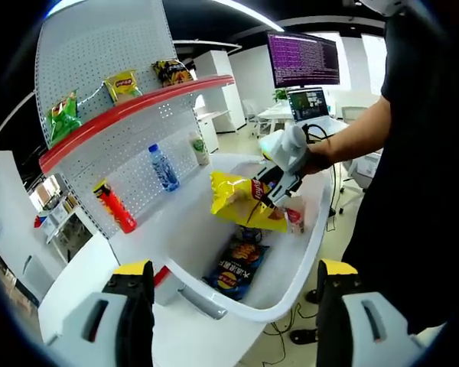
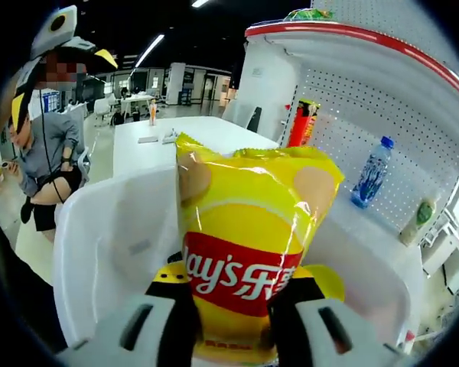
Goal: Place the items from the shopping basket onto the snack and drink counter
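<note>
Yellow crinkly Lay's chip bag [image 2: 249,252] pinched upright between right gripper [image 2: 233,306] jaws, lifted above white plastic shopping basket [image 1: 310,252], white pegboard shelf [image 1: 149,164] just beyond; left gripper [image 1: 233,294] jaws spread, empty, farther back.

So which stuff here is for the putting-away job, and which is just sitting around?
For the job:
- yellow Lay's crisp bag, held in the right gripper
- dark blue crisp bag lying in the white plastic shopping basket
- white pegboard counter with red-edged shelf

Just sitting around:
- clear water bottle with blue label, already on the counter
- computer monitor showing purple text
- white table
</note>
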Action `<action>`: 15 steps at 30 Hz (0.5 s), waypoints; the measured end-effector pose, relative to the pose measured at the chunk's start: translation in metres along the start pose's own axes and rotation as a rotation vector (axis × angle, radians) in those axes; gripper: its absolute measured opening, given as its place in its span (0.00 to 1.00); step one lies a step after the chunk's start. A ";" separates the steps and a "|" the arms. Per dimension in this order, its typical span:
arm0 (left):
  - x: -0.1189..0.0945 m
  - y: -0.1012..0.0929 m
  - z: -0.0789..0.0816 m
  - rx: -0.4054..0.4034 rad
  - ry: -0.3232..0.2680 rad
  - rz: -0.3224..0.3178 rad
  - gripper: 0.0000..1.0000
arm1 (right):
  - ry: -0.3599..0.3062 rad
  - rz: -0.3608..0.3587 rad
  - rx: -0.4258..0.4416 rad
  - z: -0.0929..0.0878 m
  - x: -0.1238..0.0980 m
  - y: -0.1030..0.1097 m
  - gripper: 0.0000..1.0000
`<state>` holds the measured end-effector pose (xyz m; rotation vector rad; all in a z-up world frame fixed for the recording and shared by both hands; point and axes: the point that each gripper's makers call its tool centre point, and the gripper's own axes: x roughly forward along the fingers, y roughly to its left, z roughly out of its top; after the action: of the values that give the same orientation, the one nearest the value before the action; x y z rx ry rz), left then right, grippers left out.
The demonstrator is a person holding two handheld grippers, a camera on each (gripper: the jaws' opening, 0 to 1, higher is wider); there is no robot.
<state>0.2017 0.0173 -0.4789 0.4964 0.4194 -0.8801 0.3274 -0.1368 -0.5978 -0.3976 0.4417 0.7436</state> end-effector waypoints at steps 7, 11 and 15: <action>-0.001 0.003 0.000 0.002 -0.005 0.002 0.88 | -0.034 -0.059 0.034 0.012 -0.010 -0.021 0.36; 0.000 0.004 0.001 0.007 -0.007 0.000 0.88 | -0.049 -0.081 0.048 0.015 -0.013 -0.030 0.36; -0.001 0.006 0.004 0.008 -0.015 0.005 0.88 | -0.064 -0.117 0.067 0.020 -0.019 -0.044 0.36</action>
<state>0.2063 0.0188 -0.4739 0.4971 0.4008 -0.8806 0.3512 -0.1670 -0.5631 -0.3326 0.3790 0.6249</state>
